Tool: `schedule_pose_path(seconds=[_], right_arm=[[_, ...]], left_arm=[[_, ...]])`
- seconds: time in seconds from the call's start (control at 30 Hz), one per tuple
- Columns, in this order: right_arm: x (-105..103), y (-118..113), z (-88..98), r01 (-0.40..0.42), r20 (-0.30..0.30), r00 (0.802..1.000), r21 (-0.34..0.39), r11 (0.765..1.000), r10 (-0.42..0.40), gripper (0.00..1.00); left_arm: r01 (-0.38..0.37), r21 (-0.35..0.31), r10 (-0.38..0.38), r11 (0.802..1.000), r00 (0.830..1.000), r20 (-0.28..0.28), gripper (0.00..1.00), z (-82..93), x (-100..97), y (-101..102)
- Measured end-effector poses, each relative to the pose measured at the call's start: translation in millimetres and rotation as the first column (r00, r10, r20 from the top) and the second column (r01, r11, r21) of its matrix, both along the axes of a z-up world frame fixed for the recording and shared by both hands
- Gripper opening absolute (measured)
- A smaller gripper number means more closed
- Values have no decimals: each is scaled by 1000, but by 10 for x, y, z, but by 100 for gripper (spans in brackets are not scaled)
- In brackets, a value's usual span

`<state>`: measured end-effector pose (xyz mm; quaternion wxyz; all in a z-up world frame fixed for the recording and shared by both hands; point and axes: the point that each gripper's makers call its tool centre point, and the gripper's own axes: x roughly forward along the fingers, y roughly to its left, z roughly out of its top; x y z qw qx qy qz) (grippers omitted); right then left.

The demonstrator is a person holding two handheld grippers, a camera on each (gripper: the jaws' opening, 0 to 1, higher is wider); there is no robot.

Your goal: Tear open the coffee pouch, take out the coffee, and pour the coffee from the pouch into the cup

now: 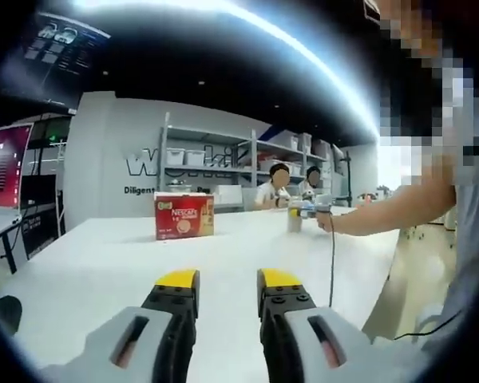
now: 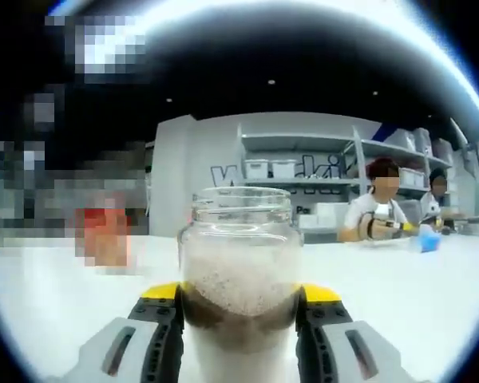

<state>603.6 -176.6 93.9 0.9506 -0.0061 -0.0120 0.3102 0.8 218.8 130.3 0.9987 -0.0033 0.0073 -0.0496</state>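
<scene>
Right gripper [image 2: 239,315] clamped on the glass jar [image 2: 239,271] — left gripper [image 1: 227,291] released, holding nothing, over the white tabletop [image 1: 104,263], red box [image 1: 184,215] beyond.

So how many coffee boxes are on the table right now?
1. A single red coffee box stands on the white table, ahead of the left gripper and a little to its left in the left gripper view. Others may be out of view.

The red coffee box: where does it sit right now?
In the left gripper view, the red coffee box stands on the white table, beyond and left of the open left gripper.
</scene>
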Motion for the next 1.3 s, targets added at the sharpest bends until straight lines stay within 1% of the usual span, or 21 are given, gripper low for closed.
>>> schedule_pose_path(seconds=[0.17,0.3,0.5,0.77,0.9,0.97,1.0,1.03,1.1,1.17,1.3], right_arm=[[4,-14,1,3,8,1000,5,1000,-3,55],[58,-52,-4,16,4,1000,3,1000,-16,55],[59,-67,-3,34,4,999,5,999,-34,55],[108,-85,-13,43,-4,999,2,999,-43,55],[117,-87,-13,45,7,999,13,999,-45,56],[107,-86,7,59,6,998,1,998,-59,56],[106,-88,49,64,27,998,4,998,-64,58],[74,-78,121,68,54,996,18,998,-69,61],[17,-59,179,73,58,996,18,997,-73,66],[-89,-66,269,91,61,994,21,996,-92,66],[-412,-97,476,113,80,990,50,992,-117,66]], left_arm=[[-10,-1,10,1000,1000,4,31,25,-35,0],[-10,6,10,1000,1000,-2,31,15,-52,-14],[-4,9,4,1000,1000,-7,31,1,-72,-46],[-9,9,9,1000,1000,-9,31,-7,-102,-29],[-9,8,9,1000,1000,-11,32,-23,-112,-18],[-13,7,13,1000,1000,-8,32,-23,-121,-1],[-16,6,16,1000,1000,-8,33,-29,-125,10],[-17,5,17,1000,1000,-9,34,-38,-127,22],[-22,4,22,1000,1000,-11,35,-50,-132,44],[-24,0,24,1000,1000,-15,37,-53,-140,71],[-31,-4,31,1000,1000,1,38,-21,-174,143]])
